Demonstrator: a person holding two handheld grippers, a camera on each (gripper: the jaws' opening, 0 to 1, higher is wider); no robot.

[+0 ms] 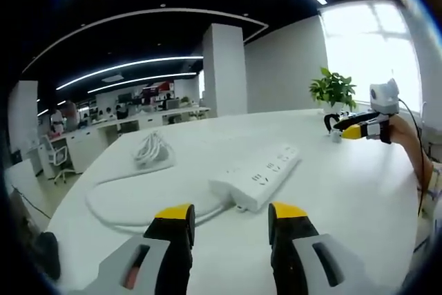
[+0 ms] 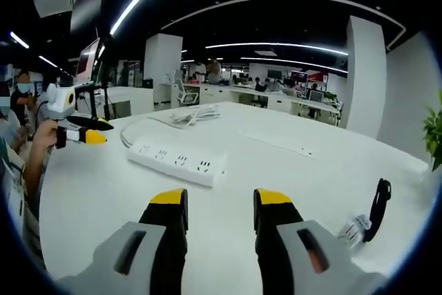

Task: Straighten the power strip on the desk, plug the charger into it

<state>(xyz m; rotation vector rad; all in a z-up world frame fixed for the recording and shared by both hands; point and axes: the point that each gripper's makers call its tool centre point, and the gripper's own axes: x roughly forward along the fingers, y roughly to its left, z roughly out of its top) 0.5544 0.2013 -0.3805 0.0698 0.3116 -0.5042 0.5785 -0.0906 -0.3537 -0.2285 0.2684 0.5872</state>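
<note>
Both claws hang open and empty above the desk point(image 1: 387, 191), likely lining up. The strip point(image 1: 259, 176) lies askew at 12 o'clock of the left claw point(image 1: 229, 220), and at 11 o'clock of the right claw point(image 2: 219, 206). What may be the charger point(image 2: 367, 217) sits at 3 o'clock, too small to confirm.

The desk point(image 1: 359, 191) is a large white surface with a rounded edge. A white power strip point(image 1: 259, 174) lies flat on it, set at an angle, with its white cable point(image 1: 114, 205) curving across the desk to a loose coil point(image 1: 150, 148). In the right gripper view, a black looped strap with a white tag point(image 2: 369, 215) lies near the desk edge. A potted plant point(image 1: 333, 90) stands at the far side.
</note>
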